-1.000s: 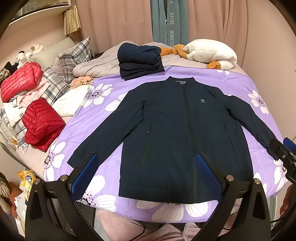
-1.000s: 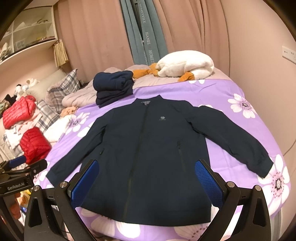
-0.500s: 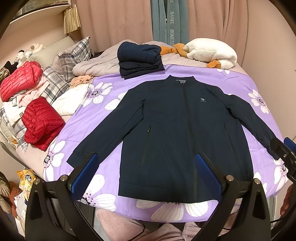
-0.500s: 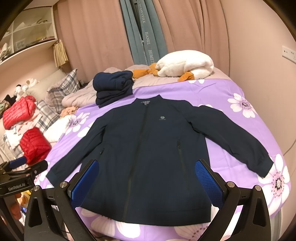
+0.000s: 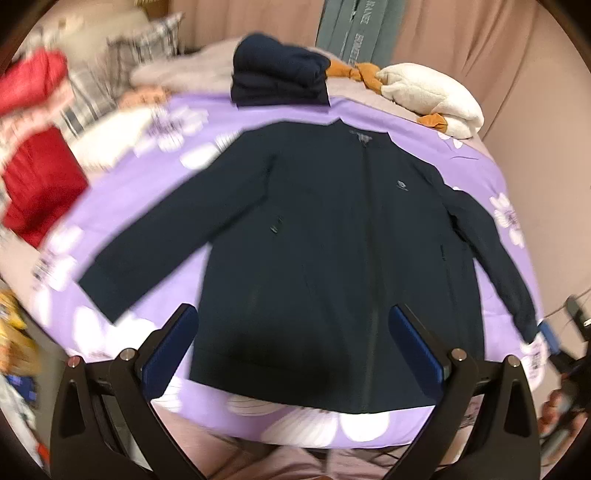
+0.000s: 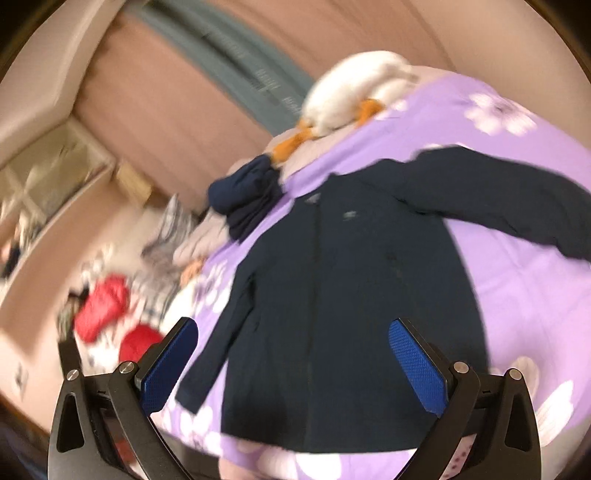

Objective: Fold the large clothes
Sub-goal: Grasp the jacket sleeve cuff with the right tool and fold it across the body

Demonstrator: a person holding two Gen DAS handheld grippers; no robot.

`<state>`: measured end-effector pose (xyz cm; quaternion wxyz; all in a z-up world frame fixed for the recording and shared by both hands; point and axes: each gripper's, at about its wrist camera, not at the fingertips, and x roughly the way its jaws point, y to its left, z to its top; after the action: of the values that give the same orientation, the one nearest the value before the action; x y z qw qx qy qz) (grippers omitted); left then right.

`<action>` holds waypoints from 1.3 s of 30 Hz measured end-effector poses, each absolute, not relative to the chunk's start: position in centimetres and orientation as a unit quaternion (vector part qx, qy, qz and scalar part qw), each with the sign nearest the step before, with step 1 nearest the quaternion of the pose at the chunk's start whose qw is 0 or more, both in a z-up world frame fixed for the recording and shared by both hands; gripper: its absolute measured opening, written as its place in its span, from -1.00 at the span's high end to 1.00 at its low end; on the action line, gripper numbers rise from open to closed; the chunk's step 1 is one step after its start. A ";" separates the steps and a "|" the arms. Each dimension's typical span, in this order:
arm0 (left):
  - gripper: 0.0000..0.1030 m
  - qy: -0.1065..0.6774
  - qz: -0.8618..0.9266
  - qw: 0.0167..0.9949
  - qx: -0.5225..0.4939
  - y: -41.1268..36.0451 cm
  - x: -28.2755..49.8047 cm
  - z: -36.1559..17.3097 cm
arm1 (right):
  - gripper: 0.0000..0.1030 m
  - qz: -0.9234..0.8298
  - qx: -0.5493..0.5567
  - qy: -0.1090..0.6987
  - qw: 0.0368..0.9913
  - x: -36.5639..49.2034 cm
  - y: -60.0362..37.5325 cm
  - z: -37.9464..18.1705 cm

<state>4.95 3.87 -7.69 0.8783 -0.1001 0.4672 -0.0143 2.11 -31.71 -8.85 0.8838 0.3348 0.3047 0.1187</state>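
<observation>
Flat on the bed, unfolded

Dark navy jacket (image 5: 332, 236), smooth matte weave, spread front-up across purple bedspread (image 5: 155, 206) printed with white flowers; zipped along the centre, small pale logo on chest, both sleeves angled outward, ribbed hem nearest the cameras. Left gripper (image 5: 293, 349) above the hem, jaws released wide, blue textured pads (image 5: 168, 345) clear of the cloth, holding nothing. Right gripper (image 6: 293, 360) likewise spread, empty, view tilted and motion-blurred. Beyond the collar, folded navy stack (image 5: 277, 79), soft and rounded. Fluffy white bundle (image 5: 432, 94) with orange fabric (image 5: 354, 72) to one side of it. Puffy quilted red jackets (image 5: 40, 184) off the bed's left edge, blurred. Pink curtains (image 5: 461, 33) behind.
</observation>
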 end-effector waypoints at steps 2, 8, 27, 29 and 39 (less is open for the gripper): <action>-1.00 0.473 -0.024 0.872 -0.128 4.2 5.7 -9.1 | -0.99 0.081 0.357 0.303 0.880 2.0 -34.3 -11.0; -1.00 0.495 -0.084 0.843 -0.194 3.5 7.7 -12.5 | -0.99 0.042 0.453 0.297 0.840 1.1 -39.8 -17.6; -1.00 0.506 -0.091 0.841 -0.167 -0.4 14.5 -16.4 | -0.99 -0.145 0.464 0.264 0.833 7.7 -47.6 -23.1; -1.00 0.513 -0.100 0.834 -0.178 -0.6 15.1 -16.8 | -0.99 -0.165 0.469 0.244 0.832 8.1 -48.6 -23.2; -1.00 0.514 -0.101 0.838 -0.151 -1.6 17.7 -17.1 | 0.79 -0.238 0.562 0.188 0.769 7.9 -53.6 -25.5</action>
<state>17.72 -1.61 -17.05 0.8384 -0.1509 0.5140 -0.1007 7.89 -53.58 -25.46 0.7694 0.5622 0.1882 -0.2379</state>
